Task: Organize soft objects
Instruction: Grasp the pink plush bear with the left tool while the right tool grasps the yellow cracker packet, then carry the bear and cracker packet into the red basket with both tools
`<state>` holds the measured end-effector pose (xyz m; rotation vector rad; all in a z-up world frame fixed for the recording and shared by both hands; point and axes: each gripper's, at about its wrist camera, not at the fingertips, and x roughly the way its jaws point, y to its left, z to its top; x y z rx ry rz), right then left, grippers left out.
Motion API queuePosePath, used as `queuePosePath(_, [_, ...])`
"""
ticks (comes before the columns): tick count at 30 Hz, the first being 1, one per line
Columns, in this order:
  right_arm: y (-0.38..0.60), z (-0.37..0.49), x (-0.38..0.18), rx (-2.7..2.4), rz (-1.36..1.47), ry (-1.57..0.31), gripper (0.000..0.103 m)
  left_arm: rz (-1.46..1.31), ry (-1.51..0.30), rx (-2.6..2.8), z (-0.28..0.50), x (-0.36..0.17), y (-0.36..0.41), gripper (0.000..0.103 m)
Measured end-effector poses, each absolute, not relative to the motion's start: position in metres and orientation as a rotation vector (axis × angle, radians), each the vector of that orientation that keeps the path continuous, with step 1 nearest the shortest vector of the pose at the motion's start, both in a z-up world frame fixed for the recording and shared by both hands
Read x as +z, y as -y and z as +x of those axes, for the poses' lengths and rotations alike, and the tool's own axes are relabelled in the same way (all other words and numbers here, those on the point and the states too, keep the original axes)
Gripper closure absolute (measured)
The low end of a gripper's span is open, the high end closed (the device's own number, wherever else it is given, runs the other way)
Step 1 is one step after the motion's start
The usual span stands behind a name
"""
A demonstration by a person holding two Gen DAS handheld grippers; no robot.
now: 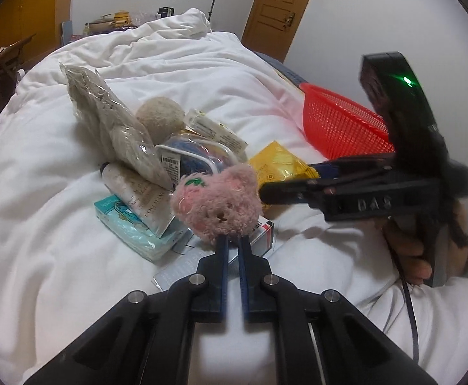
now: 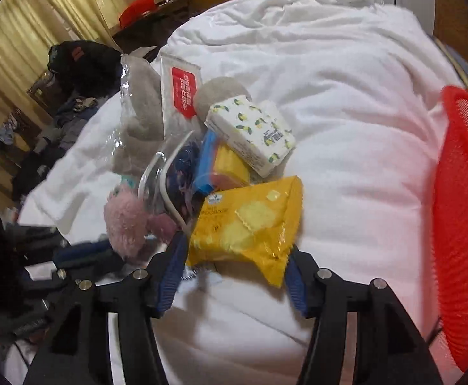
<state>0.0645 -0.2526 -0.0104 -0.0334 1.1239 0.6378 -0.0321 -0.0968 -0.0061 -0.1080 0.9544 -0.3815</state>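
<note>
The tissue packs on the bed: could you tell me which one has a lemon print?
The white tissue pack above the yellow snack bag carries the small lemon print. The teal tissue pack lies under the cream tube, and has no lemons.

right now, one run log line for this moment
left gripper: shut on pink plush toy | right gripper: open, around yellow packet | red basket: empty

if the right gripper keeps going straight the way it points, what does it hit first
Most likely the crinkly yellow snack packet, already lying between the right gripper's open jaws; beyond it lies the lemon-print tissue pack, though depth is unclear.
</note>
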Motion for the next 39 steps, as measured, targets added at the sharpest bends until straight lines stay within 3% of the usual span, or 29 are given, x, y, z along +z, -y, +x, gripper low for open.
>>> queuePosePath(3, [0.257,0.070,-0.011,0.616,0.007,-1.116,0.047,-0.096,-0.955,-0.379,-0.032,-0.006,0.098,0.096])
queuePosePath(4, [0.257,0.070,-0.010,0.616,0.010,-1.112,0.049,-0.100,-0.958,-0.380,-0.031,-0.006,0.098,0.088])
queuePosePath(5, [0.258,0.068,-0.008,0.615,0.015,-1.100,0.061,-0.104,-0.961,-0.378,-0.031,-0.006,0.097,0.078])
queuePosePath(6, [0.259,0.067,-0.006,0.609,0.014,-1.084,0.067,-0.110,-0.964,-0.368,-0.030,-0.006,0.095,0.051])
queuePosePath(7, [0.260,0.065,-0.004,0.608,0.014,-1.071,0.070,-0.118,-0.967,-0.357,-0.029,-0.007,0.092,0.035])
queuePosePath(13, [0.267,0.049,0.010,0.547,-0.011,-0.968,0.077,-0.184,-0.928,-0.357,-0.027,0.001,0.081,0.029])
queuePosePath(18, [0.279,0.041,0.019,0.507,-0.007,-0.908,0.077,-0.134,-0.893,-0.318,-0.019,0.004,0.090,0.029])
queuePosePath(20, [0.283,0.039,0.023,0.505,-0.003,-0.896,0.077,-0.150,-0.882,-0.285,-0.012,0.005,0.088,0.035])
queuePosePath(22, [0.283,0.036,0.026,0.505,-0.014,-0.889,0.077,-0.155,-0.879,-0.276,-0.009,0.006,0.087,0.063])
queuePosePath(23, [0.284,0.035,0.028,0.504,-0.016,-0.884,0.077,-0.150,-0.892,-0.276,-0.007,0.004,0.089,0.070])
queuePosePath(30, [0.283,0.028,0.038,0.499,-0.049,-0.844,0.077,-0.126,-0.917,-0.264,-0.006,-0.003,0.092,0.072])
queuePosePath(34, [0.294,0.025,0.055,0.511,-0.039,-0.832,0.077,-0.172,-0.940,-0.269,0.002,-0.006,0.084,0.087])
queuePosePath(39, [0.323,0.010,0.101,0.542,-0.060,-0.772,0.077,-0.349,-0.871,-0.362,-0.007,0.025,0.065,0.088])
